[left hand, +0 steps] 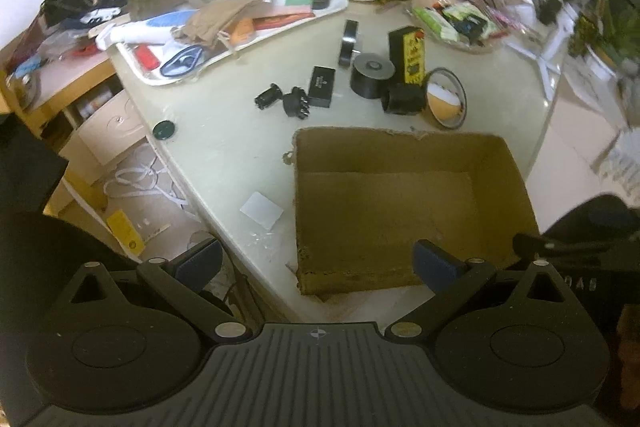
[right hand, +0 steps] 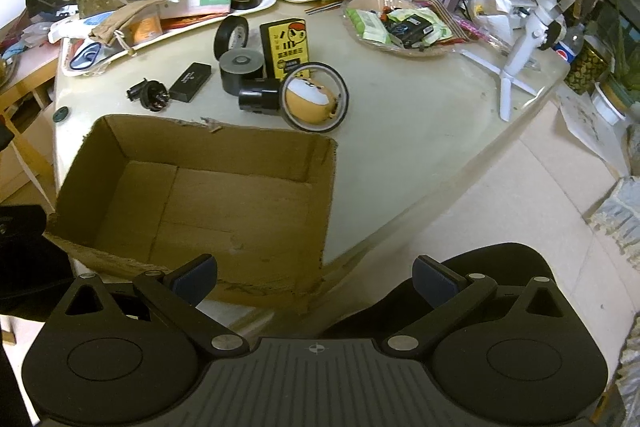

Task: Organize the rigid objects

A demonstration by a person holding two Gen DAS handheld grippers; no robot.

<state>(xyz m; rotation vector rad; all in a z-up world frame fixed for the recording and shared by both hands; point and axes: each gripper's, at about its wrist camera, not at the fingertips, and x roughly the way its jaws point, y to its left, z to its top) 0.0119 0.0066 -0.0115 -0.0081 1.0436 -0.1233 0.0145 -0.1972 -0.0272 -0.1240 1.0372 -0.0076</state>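
From the left wrist, the left gripper (left hand: 318, 261) is hanging with its fingers spread wide and grasping nothing, sitting back over the near edge of the empty cardboard box (left hand: 404, 195); the small rigid things are lying in a tight cluster on the table (left hand: 224, 147) just beyond the box's far wall; the plug adapter (left hand: 295, 101) is touching the flat black case (left hand: 322, 86), and the grey tape roll (left hand: 370, 74), the yellow box (left hand: 410, 55) and the black cylinder (left hand: 403, 98) are crowding one another, so a reach for one is likely knocking its neighbour, and the thin tape ring (left hand: 447, 97), leaning on edge, is looking ready to roll toward the table's rim. From the right wrist, the right gripper (right hand: 314, 279) is likewise released and empty, hovering off the table's corner beside the box; the black tape roll (right hand: 232, 35) is standing on edge behind the grey roll and could tip or roll if brushed; the box's torn far wall is ragged, so anything carried low is risking a snag.
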